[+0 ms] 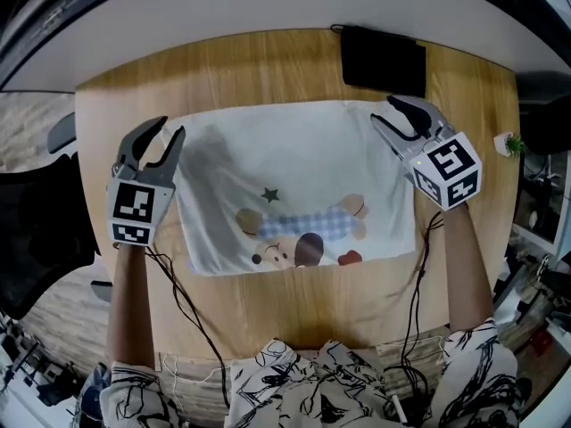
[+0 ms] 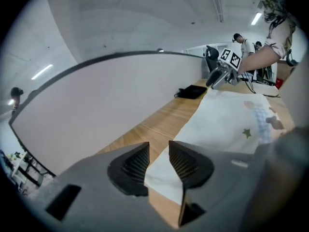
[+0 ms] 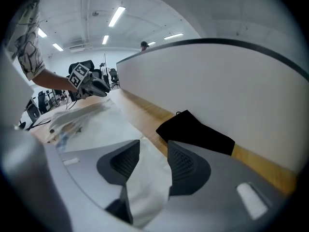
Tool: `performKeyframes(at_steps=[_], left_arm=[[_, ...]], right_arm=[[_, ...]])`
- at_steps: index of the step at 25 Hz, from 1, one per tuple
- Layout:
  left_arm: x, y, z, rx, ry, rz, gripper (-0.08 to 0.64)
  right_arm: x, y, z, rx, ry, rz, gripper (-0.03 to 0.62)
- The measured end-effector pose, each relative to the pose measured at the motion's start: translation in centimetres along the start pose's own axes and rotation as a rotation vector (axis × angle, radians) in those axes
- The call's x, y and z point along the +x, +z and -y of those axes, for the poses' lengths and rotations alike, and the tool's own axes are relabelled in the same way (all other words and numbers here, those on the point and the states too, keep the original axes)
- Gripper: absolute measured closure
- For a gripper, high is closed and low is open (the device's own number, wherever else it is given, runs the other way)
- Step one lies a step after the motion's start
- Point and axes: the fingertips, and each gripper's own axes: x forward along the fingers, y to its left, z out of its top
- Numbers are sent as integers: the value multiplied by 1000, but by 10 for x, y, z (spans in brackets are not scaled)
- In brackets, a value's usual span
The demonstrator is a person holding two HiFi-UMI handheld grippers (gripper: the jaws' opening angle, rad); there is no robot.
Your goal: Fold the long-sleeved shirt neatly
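A white shirt (image 1: 294, 185), folded into a rectangle, lies flat on the wooden table (image 1: 268, 61) with a cartoon print and a small green star facing up. My left gripper (image 1: 171, 128) hovers at its far left corner with the jaws apart. In the left gripper view the fingers (image 2: 186, 163) stand a little apart over the shirt's corner (image 2: 161, 175), and nothing is pinched. My right gripper (image 1: 384, 111) is at the far right corner, also open. The right gripper view shows white cloth (image 3: 145, 178) through the gap, and the pads (image 3: 181, 166) are clear of it.
A black pouch (image 1: 384, 59) lies on the table just beyond the shirt's far right corner, close to my right gripper. A small potted plant (image 1: 511, 144) stands at the table's right edge. Cables (image 1: 187, 310) trail from both grippers over the near edge. A white wall runs behind the table.
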Motion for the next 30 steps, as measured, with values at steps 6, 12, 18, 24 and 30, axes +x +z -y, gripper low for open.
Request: performKeyframes(at_steps=[6, 12, 18, 24, 30], left_arm=[[-95, 2, 35, -68, 27, 140, 405], [-167, -54, 106, -207, -44, 52, 403], [-194, -117, 167, -399, -75, -89, 403], [-194, -129, 189, -538, -86, -74, 403], [-176, -130, 195, -600, -81, -53, 424]], right_arm=[[-76, -13, -33, 91, -76, 90, 370], [-149, -69, -85, 193, -117, 90, 342], [-184, -136, -125, 296, -149, 18, 295], [-185, -177, -144, 409, -186, -3, 279], [-173, -204, -150, 564, -177, 7, 304]])
